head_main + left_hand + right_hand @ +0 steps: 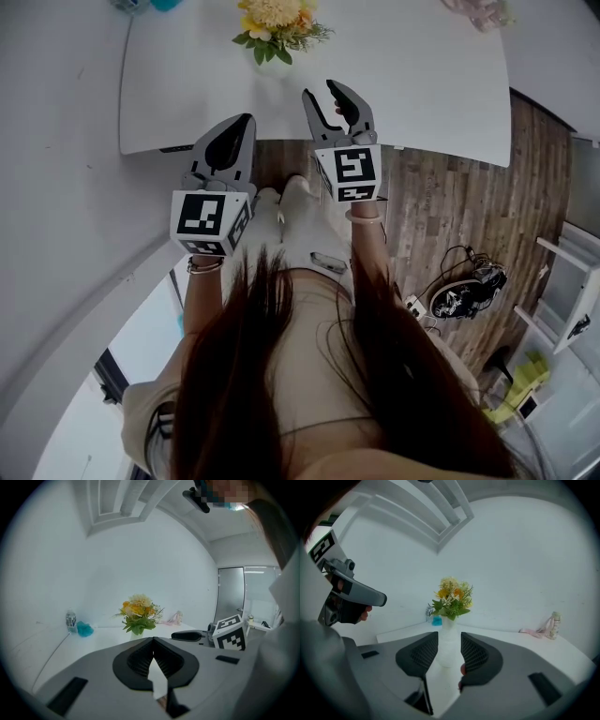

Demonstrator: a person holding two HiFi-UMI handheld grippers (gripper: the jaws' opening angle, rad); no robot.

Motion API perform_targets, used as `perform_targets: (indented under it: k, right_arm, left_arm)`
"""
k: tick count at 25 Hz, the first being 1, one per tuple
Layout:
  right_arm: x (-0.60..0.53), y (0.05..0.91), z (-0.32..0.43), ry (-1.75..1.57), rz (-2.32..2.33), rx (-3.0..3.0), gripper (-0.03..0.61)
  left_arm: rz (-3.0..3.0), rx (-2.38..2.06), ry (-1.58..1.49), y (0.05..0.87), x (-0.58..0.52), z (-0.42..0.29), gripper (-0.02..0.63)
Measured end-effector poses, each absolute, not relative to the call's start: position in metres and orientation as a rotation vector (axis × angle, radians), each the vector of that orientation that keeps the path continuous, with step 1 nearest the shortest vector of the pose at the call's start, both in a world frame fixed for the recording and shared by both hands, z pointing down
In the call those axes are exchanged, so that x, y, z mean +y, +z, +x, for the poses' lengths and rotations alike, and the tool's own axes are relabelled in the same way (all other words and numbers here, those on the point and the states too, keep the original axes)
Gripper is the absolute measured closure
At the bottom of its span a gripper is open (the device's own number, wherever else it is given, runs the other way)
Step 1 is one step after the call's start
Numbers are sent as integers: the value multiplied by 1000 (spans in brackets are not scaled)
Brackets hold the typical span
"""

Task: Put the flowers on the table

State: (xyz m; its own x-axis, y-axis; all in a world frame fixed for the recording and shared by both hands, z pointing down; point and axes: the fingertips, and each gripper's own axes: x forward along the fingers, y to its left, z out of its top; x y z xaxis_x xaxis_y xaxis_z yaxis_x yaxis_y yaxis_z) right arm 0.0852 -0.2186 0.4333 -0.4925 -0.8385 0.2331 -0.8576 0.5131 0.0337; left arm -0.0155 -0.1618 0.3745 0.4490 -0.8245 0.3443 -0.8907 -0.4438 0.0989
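A bunch of yellow and orange flowers [275,26] stands in a white vase on the white table [422,84], near the far edge of the head view. My right gripper [328,94] reaches over the table's near edge, just short of the flowers. In the right gripper view its jaws [449,641] stand apart; the vase [446,644] shows in the gap with the flowers [453,597] above, and the pads do not touch it. My left gripper [246,122] hovers beside it, left of the vase, with its jaws [153,641] closed together and empty. The flowers [138,613] lie ahead of it.
At the table's back stand a small bottle [71,619] and a blue lump [85,629]. A pink ribbon with a small jar [548,627] lies at the far right. White walls enclose the table. Cables and shoes [464,295] lie on the wooden floor.
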Motion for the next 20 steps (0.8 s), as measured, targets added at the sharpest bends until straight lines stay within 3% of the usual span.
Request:
perform_targets:
  k: [20]
  right_arm:
    - [-168, 407, 82, 57, 1576, -2462, 479]
  left_arm:
    - [2546, -1396, 321, 355, -124, -23, 611]
